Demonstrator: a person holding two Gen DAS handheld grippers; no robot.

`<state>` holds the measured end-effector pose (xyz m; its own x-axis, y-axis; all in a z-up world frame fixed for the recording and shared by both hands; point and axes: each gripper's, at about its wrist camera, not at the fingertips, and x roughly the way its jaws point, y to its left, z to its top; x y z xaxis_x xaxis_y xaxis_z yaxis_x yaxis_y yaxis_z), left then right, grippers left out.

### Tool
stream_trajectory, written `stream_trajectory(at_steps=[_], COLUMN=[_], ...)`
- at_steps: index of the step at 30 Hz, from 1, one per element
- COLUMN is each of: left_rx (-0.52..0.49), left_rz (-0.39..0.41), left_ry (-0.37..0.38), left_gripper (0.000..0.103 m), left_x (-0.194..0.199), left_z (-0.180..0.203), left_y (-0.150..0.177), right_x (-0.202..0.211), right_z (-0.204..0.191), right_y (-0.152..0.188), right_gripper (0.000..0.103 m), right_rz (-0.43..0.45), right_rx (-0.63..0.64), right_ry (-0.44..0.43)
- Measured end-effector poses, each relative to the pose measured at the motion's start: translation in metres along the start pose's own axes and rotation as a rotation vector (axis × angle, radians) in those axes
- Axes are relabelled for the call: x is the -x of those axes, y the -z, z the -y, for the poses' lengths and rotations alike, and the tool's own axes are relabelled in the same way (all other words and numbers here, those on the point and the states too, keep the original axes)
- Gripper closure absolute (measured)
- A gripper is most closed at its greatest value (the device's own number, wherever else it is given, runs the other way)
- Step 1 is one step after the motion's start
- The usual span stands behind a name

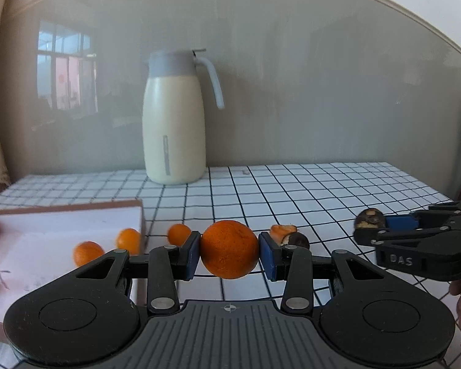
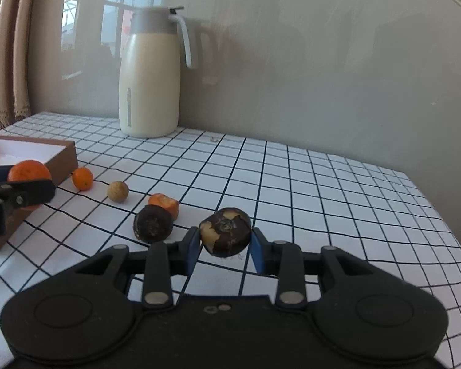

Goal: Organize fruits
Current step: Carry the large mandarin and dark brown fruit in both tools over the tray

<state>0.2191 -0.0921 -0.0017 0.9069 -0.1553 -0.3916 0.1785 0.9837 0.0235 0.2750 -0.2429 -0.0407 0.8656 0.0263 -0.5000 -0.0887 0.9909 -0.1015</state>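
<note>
My left gripper (image 1: 229,252) is shut on a large orange (image 1: 229,248) and holds it above the checked tablecloth, just right of the brown box (image 1: 76,207). The box holds two small oranges (image 1: 87,252) and orange pieces at its left. My right gripper (image 2: 226,241) is shut on a dark brown, partly peeled round fruit (image 2: 226,235), held above the cloth. It also shows in the left wrist view (image 1: 370,218). On the cloth lie another dark fruit (image 2: 153,224), an orange piece (image 2: 164,203), a tan round fruit (image 2: 118,191) and a small orange (image 2: 82,178).
A cream jug (image 1: 173,120) with a grey lid stands at the back of the table against the grey wall. The checked tablecloth (image 2: 322,190) stretches to the right. Curtains (image 2: 6,46) hang at the far left.
</note>
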Motion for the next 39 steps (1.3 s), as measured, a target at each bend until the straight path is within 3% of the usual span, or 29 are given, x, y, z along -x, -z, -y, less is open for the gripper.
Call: stream_trajectory(at_steps=[15,21,30,39], left_rx=[0.006,0.048,0.058,0.085], left_rz=[0.081,0.100,0.147,0.170], left_ry=[-0.097,-0.139,-0.199,-0.251], left_gripper=[0.062,0.062,0.062,0.062], left_x=[0.075,0.088,0.107,0.121], left_z=[-0.044,-0.067,-0.088,-0.111], left_y=[0.012,0.014,0.018,0.021], right_x=[0.058,0.072,0.091,0.093], right_z=[-0.041,-0.059,-0.094,-0.123], right_y=[0.006,0.002,-0.008,-0.013], right_gripper=[0.076,0.076,0.077,0.076], right_rz=[0.105,0.147,0.278,0.307], right_rx=[0.025,0.044,0.100,0.148], right_ry=[-0.078,-0.120,-0.235,-0.298])
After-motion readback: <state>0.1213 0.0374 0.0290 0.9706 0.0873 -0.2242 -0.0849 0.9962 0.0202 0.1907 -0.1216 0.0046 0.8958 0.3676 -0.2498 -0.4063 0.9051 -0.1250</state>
